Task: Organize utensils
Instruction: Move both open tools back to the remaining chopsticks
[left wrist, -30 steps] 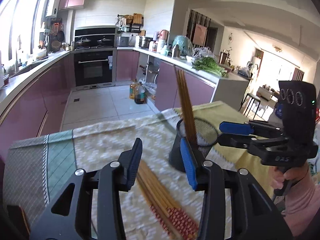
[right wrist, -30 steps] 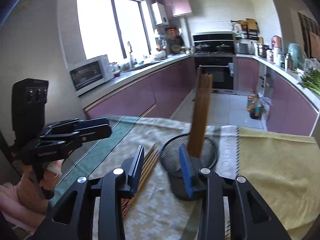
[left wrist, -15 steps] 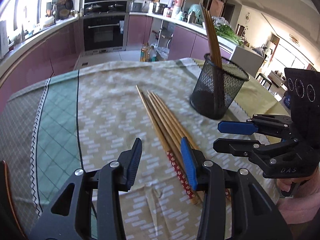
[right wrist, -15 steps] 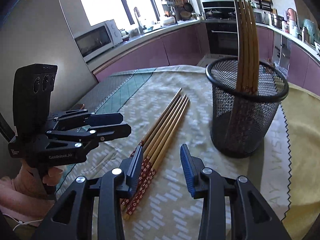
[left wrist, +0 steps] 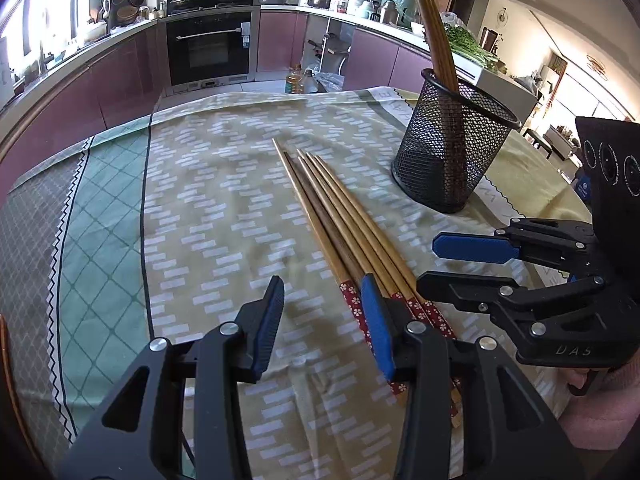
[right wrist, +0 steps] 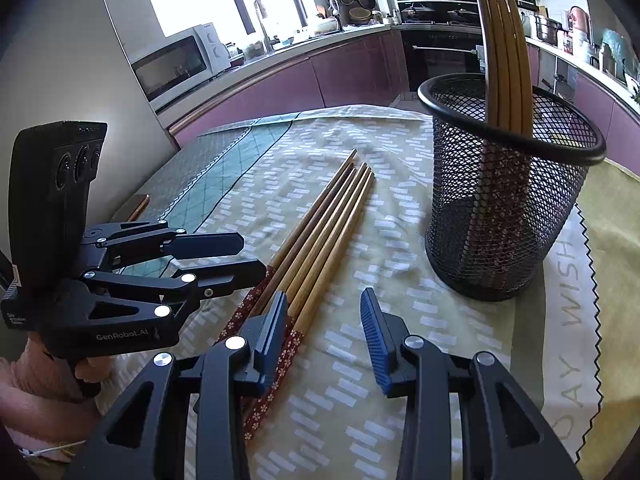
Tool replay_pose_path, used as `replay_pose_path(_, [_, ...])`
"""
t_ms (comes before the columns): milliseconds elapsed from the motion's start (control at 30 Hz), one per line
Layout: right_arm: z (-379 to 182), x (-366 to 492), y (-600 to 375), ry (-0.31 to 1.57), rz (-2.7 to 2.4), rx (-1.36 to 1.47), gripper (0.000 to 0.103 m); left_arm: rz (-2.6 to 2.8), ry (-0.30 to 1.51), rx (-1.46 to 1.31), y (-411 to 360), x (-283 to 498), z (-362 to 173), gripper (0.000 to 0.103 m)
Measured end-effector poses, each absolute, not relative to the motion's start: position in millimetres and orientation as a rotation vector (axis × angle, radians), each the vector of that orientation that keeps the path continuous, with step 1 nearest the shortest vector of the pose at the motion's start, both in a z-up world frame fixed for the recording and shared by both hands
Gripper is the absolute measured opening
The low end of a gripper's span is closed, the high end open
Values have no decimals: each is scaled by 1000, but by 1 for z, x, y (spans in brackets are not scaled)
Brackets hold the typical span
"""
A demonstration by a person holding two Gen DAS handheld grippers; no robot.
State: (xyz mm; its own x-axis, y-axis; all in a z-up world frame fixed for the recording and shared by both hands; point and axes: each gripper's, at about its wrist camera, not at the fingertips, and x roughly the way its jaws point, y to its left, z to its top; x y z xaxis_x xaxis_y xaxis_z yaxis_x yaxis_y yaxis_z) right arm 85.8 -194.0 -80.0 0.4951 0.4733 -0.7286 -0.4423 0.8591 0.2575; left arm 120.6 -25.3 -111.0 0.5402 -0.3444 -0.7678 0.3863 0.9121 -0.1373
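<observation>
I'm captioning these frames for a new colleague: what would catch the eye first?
The bundle of chopsticks lying side by side on the patterned cloth, red floral ends toward both grippers. Next, the black mesh cup standing to their right, with more chopsticks upright in it. The left gripper and right gripper hang open near the red ends, holding nothing.

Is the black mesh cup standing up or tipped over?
Standing up. The black wire-mesh cup sits flat on the patterned tablecloth, open rim on top, with brown wooden chopsticks leaning inside it.
</observation>
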Motion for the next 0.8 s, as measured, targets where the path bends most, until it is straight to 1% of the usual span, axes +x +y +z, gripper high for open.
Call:
replay_pose_path(400, [-82, 91, -189, 910, 530, 18, 35, -421, 908, 67, -30, 127, -115, 38])
replay_pose_path(533, [-82, 93, -188, 912, 521, 2, 33, -418, 911, 64, -29, 127, -116, 38])
replay_pose_path(600, [-82, 93, -187, 912, 515, -3, 31, -414, 911, 68, -30, 127, -117, 37])
replay_pose_path(667, [-82, 93, -187, 912, 507, -6, 30, -415, 913, 70, -29, 126, -117, 34])
replay_pose_path(800, [-82, 94, -189, 917, 498, -9, 30, -421, 925, 67, -29, 125, -118, 33])
